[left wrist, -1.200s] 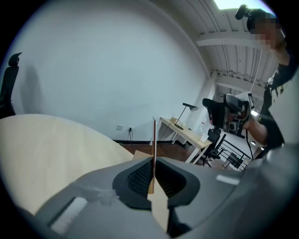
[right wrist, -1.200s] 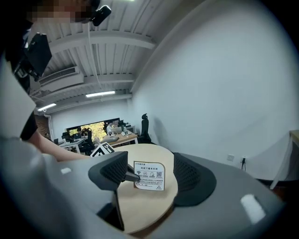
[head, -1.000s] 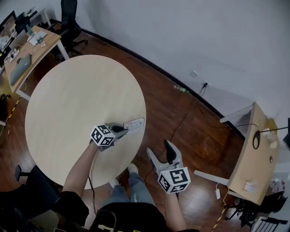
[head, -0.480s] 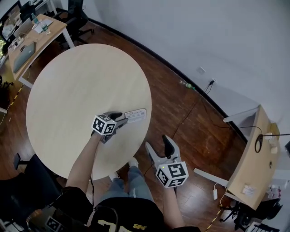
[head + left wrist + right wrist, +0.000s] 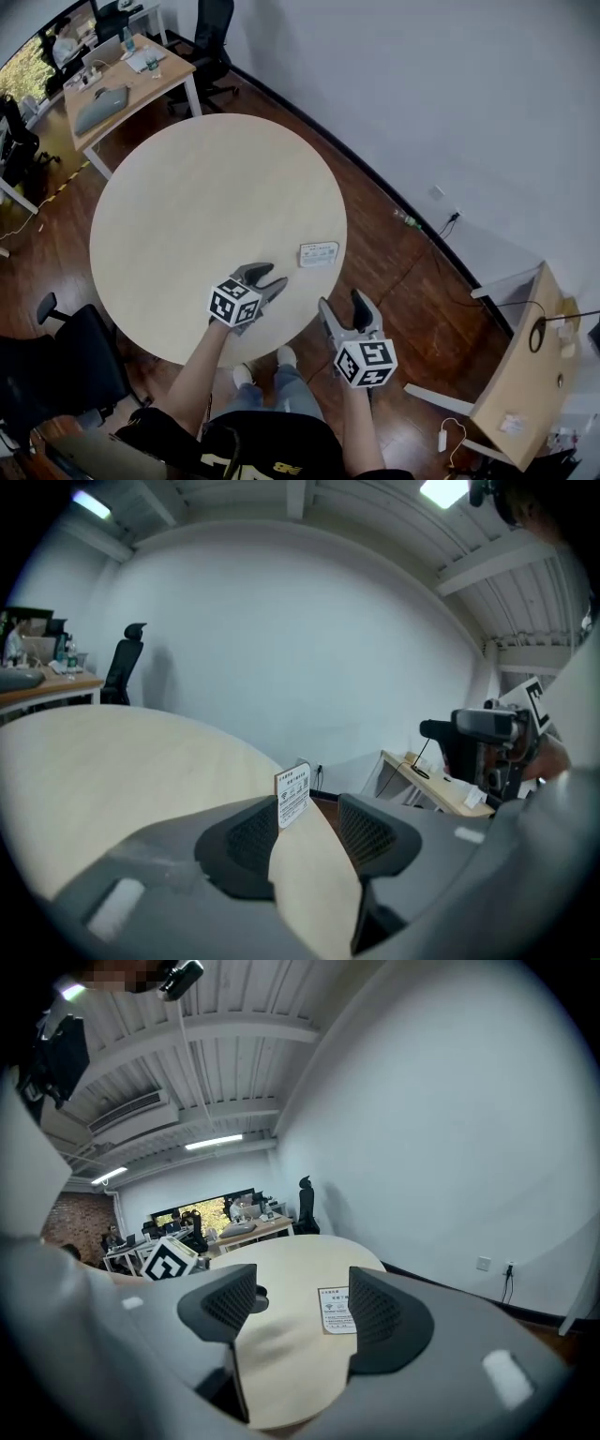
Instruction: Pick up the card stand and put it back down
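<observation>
**Standing card stand on the table, both grippers clear of it**

Holding a gripper in each hand, I report as follows.

Item 1, card stand [image 5: 319, 254]: it sits on the round table [image 5: 187, 206], close to the edge nearest the white wall [image 5: 450, 84]. In the left gripper view it stands upright, its white printed face turned towards my side. The print is too small to read. Nothing touches it.

Item 2, left gripper [image 5: 263, 277]: it is over the table top, near my edge, pointing towards the card stand. Its jaws are opening and nothing is between them. In its own view only bare table top shows between the pads. The card stand appears beyond the tips, in line with the gap. From the head view, the tips and the card stand are near each other but apart.

Item 3, right gripper [image 5: 343, 304]: it is off the table, just past the rim, above the wooden floor [image 5: 384, 253]. Its jaws stand apart and it grips nothing. In its own view the card stand shows further off on the table, beside the right-hand pad.

Item 4, surroundings: a desk [image 5: 127, 84] carrying a laptop stands beyond the table, with an office chair [image 5: 214, 28] beside it. A black chair [image 5: 66, 361] stands to my left.
</observation>
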A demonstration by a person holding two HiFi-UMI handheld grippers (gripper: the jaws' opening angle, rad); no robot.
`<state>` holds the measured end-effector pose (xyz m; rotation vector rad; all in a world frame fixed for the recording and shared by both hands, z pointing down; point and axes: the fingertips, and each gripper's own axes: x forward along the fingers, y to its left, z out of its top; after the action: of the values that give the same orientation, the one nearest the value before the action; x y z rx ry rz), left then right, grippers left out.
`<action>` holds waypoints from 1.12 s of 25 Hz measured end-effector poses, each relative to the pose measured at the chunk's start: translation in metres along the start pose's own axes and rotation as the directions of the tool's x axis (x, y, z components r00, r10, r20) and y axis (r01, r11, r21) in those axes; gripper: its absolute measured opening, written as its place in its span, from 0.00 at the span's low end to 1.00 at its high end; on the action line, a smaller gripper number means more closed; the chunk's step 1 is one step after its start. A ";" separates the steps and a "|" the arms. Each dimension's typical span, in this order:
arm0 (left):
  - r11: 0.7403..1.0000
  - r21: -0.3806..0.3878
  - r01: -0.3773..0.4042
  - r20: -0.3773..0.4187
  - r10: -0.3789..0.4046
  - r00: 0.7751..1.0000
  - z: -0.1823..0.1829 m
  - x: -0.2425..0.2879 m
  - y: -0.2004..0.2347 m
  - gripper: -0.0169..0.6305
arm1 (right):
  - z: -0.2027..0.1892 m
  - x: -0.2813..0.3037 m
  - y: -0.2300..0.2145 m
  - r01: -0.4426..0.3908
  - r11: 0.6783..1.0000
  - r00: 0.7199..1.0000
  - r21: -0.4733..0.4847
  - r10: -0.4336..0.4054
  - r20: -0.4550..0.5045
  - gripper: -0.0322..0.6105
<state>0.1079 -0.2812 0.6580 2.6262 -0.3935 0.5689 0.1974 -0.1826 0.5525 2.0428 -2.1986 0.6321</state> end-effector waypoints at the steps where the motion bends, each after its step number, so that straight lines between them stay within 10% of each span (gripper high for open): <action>1: 1.000 0.015 -0.012 0.019 0.012 1.000 0.004 -0.014 -0.006 0.36 | 0.004 0.000 0.007 -0.009 1.000 1.000 -0.008 0.009 0.010 0.54; 13: 0.942 0.158 -0.295 0.339 0.229 0.912 0.050 -0.211 -0.074 0.30 | 0.035 -0.039 0.142 -0.187 0.975 0.971 -0.119 0.202 0.127 0.53; 28: 0.781 0.073 -0.620 0.576 0.475 0.666 0.051 -0.273 -0.202 0.30 | 0.038 -0.152 0.119 -0.385 0.896 0.889 -0.220 0.424 0.173 0.52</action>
<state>-0.0432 -0.0797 0.4246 2.8755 -1.4310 0.0269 0.1073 -0.0494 0.4388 1.6388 -2.7294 0.2234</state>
